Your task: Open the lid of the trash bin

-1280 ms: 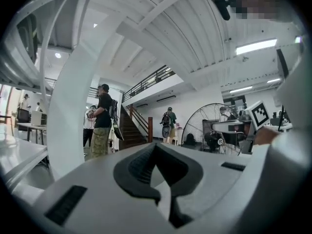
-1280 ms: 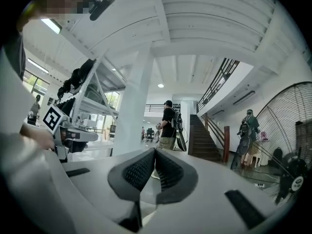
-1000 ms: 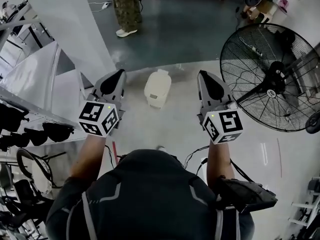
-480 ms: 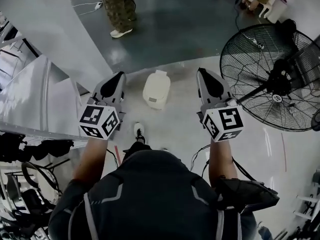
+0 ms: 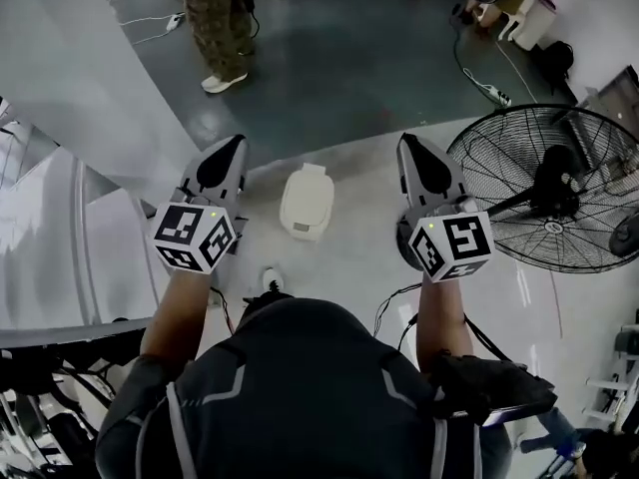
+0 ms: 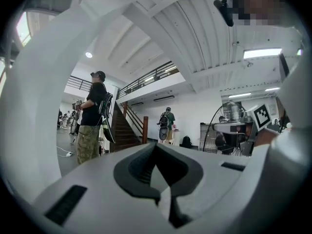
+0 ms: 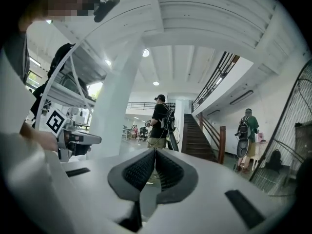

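A small cream trash bin (image 5: 307, 201) with its lid down stands on the pale floor ahead of me, between my two grippers in the head view. My left gripper (image 5: 235, 140) is held level to the bin's left, shut with nothing in it. My right gripper (image 5: 403, 140) is held level to the bin's right, also shut and empty. Neither touches the bin. In the left gripper view the left gripper (image 6: 155, 145) has its pads meeting at the tip; the right gripper (image 7: 155, 150) shows the same in the right gripper view. The bin is not in either gripper view.
A large black floor fan (image 5: 544, 201) stands at the right, close to my right gripper. A white pillar (image 5: 90, 78) and metal racks are at the left. A person in camouflage trousers (image 5: 213, 18) stands further ahead. Another person (image 6: 166, 122) and a staircase (image 7: 197, 135) are in the background.
I have walked forward: the bin has come nearer and now lies level with the gripper tips. The fan has slid back to the right. Both grippers stay shut and level.
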Action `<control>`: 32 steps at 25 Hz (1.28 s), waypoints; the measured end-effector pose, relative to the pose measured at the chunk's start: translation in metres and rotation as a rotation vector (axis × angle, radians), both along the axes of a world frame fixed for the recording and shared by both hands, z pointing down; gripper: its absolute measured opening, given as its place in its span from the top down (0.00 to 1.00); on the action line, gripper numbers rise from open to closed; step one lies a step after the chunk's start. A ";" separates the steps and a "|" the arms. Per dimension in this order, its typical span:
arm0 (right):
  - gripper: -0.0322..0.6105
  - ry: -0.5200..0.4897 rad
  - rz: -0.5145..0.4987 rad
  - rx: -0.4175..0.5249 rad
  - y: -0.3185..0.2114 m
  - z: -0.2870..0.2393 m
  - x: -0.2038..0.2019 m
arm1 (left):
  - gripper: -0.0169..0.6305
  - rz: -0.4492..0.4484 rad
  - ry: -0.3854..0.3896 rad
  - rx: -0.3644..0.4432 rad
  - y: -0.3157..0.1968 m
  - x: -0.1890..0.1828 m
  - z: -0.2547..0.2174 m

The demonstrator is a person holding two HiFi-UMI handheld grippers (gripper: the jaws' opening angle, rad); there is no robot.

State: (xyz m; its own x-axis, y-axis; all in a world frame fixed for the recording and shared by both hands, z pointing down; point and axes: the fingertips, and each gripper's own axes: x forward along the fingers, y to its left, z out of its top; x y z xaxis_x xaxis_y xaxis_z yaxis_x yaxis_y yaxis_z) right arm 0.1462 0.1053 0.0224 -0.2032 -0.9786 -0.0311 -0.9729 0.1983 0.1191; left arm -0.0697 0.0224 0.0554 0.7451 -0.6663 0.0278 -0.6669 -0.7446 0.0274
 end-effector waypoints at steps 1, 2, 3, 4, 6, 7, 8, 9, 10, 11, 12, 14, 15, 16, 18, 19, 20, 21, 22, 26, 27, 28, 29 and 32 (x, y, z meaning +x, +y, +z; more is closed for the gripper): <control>0.91 -0.004 0.006 -0.007 -0.009 -0.001 -0.001 | 0.96 0.006 0.004 -0.003 -0.011 -0.001 -0.003; 0.91 -0.004 0.012 -0.014 -0.018 -0.001 -0.002 | 0.96 0.013 0.005 -0.006 -0.020 -0.001 -0.004; 0.91 -0.004 0.017 -0.021 -0.026 0.000 -0.003 | 0.96 0.021 0.003 -0.008 -0.029 -0.001 -0.003; 0.91 -0.003 0.023 -0.025 -0.033 0.003 -0.005 | 0.96 0.030 0.000 -0.009 -0.038 -0.002 0.000; 0.91 -0.003 0.039 -0.025 -0.046 0.008 -0.008 | 0.96 0.051 -0.002 -0.003 -0.054 -0.003 0.005; 0.91 -0.003 0.051 -0.023 -0.053 0.009 -0.009 | 0.96 0.062 -0.001 0.002 -0.061 -0.003 0.007; 0.91 -0.003 0.062 -0.025 -0.060 0.011 -0.009 | 0.96 0.072 0.003 0.007 -0.069 -0.003 0.007; 0.91 -0.005 0.073 -0.030 -0.067 0.013 -0.010 | 0.96 0.080 0.006 0.012 -0.077 -0.003 0.007; 0.91 -0.010 0.083 -0.036 -0.075 0.015 -0.010 | 0.96 0.083 0.009 0.018 -0.085 -0.004 0.006; 0.91 -0.016 0.096 -0.040 -0.082 0.017 -0.011 | 0.96 0.080 0.010 0.027 -0.094 -0.006 0.005; 0.91 -0.020 0.111 -0.042 -0.090 0.018 -0.011 | 0.96 0.071 0.009 0.037 -0.104 -0.010 0.004; 0.90 -0.020 0.136 -0.049 -0.104 0.021 -0.012 | 0.96 0.053 0.005 0.042 -0.122 -0.018 0.006; 0.90 -0.019 0.140 -0.060 -0.109 0.025 -0.012 | 0.96 0.050 0.006 0.028 -0.128 -0.020 0.011; 0.90 -0.020 0.141 -0.075 -0.113 0.029 -0.011 | 0.96 0.050 0.009 0.008 -0.132 -0.019 0.018; 0.90 -0.023 0.136 -0.098 -0.119 0.038 -0.007 | 0.96 0.070 0.008 -0.025 -0.136 -0.014 0.030; 0.90 -0.024 0.132 -0.104 -0.123 0.042 -0.005 | 0.96 0.090 0.005 -0.034 -0.136 -0.008 0.034; 0.90 -0.028 0.129 -0.107 -0.128 0.045 0.000 | 0.96 0.111 0.002 -0.039 -0.136 -0.002 0.038; 0.90 -0.035 0.125 -0.109 -0.133 0.049 0.005 | 0.96 0.124 -0.003 -0.040 -0.137 0.004 0.040; 0.90 -0.045 0.120 -0.114 -0.138 0.054 0.010 | 0.96 0.123 -0.006 -0.040 -0.138 0.010 0.041; 0.90 -0.060 0.062 -0.148 -0.156 0.072 0.030 | 0.96 0.057 -0.015 -0.075 -0.145 0.026 0.053; 0.90 -0.064 0.047 -0.156 -0.161 0.076 0.035 | 0.96 0.046 -0.016 -0.090 -0.147 0.030 0.056; 0.90 -0.071 0.034 -0.165 -0.166 0.080 0.040 | 0.96 0.035 -0.017 -0.105 -0.149 0.033 0.059; 0.90 -0.078 0.020 -0.173 -0.170 0.086 0.044 | 0.96 0.021 -0.019 -0.117 -0.151 0.035 0.064; 0.90 -0.094 -0.032 -0.201 -0.182 0.104 0.049 | 0.96 -0.052 -0.035 -0.134 -0.157 0.030 0.080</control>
